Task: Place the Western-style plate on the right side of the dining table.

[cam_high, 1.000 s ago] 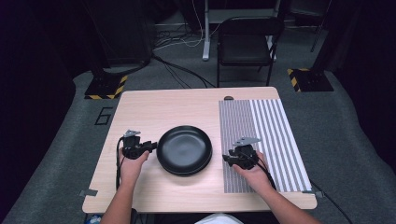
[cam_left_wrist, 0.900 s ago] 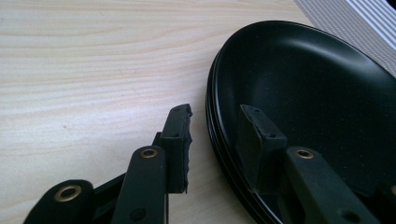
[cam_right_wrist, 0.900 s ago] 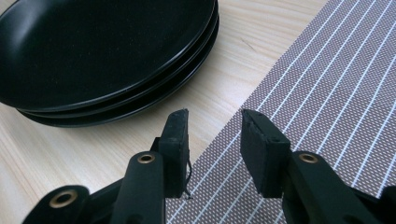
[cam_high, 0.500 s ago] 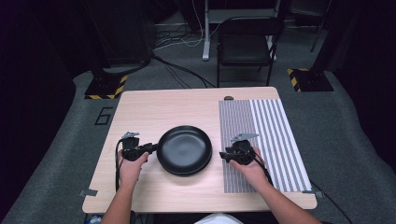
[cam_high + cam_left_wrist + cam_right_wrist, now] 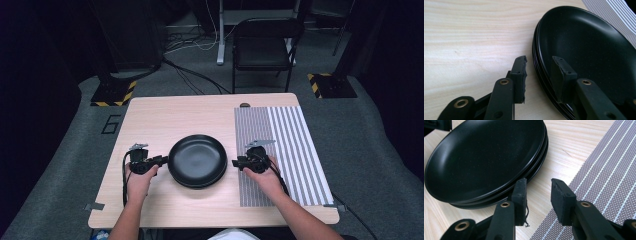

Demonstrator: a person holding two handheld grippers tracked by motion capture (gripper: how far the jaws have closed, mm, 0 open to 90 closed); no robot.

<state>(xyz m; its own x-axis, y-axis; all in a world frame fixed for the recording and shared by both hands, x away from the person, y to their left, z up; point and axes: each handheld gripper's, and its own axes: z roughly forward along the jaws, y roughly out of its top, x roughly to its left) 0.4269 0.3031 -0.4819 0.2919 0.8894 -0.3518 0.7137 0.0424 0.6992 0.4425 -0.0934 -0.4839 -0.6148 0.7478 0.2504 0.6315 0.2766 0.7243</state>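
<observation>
High view: plates (image 5: 197, 160) stacked mid-desk (image 5: 165, 117) between left gripper (image 5: 161, 160), jaws released astride the rim, and right gripper (image 5: 236, 163), released beside it, apparently positioned for a two-sided lift.

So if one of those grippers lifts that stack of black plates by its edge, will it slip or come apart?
The black plates look stiff and glossy, so probably slippery. The rims show several stacked, so lifting the top rim may leave the others behind. The left gripper straddles a rim with jaws open; a one-sided hold would likely tilt.
</observation>
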